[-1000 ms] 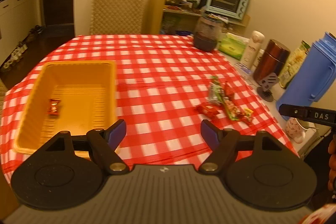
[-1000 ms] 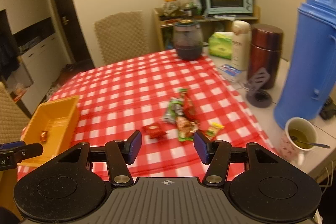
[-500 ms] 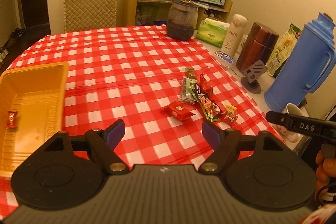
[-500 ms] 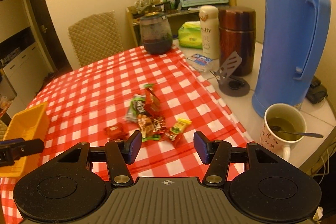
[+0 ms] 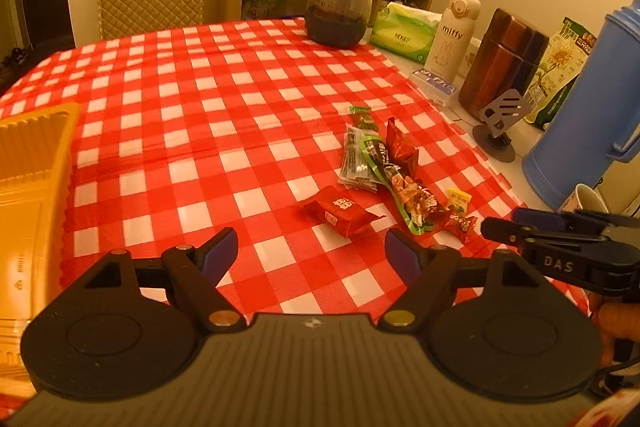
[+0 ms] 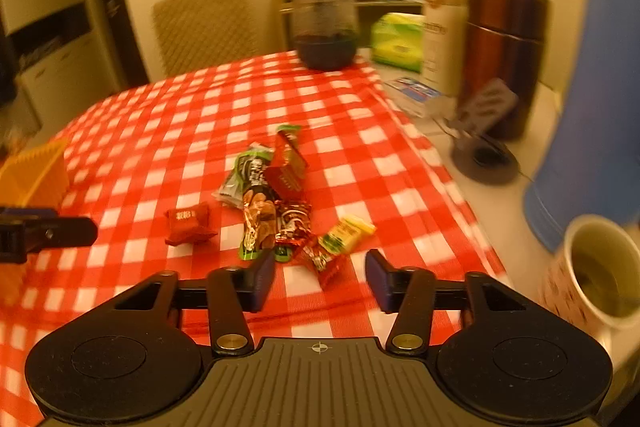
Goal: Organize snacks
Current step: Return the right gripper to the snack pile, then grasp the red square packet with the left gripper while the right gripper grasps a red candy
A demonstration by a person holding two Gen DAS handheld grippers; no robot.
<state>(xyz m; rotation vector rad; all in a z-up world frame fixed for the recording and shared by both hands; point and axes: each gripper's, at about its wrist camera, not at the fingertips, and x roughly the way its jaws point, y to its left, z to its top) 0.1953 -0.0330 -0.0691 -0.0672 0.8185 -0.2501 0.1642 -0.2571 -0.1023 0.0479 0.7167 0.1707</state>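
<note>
Both grippers swung from tray [image 5: 36,163] toward snacks [image 6: 276,203]; right gripper [image 6: 320,277] now nearest, fingers apart, empty. Left gripper [image 5: 312,253] likewise apart. Next pick imminent.

Bare checked cloth [image 5: 192,115] is lying open left of and beyond the snack pile [image 6: 276,195]. The yellow bin [image 5: 28,163] is walling the far left; the mug [image 6: 600,267], blue flask [image 5: 592,115] and stand [image 5: 500,123] are crowding the right edge.
</note>
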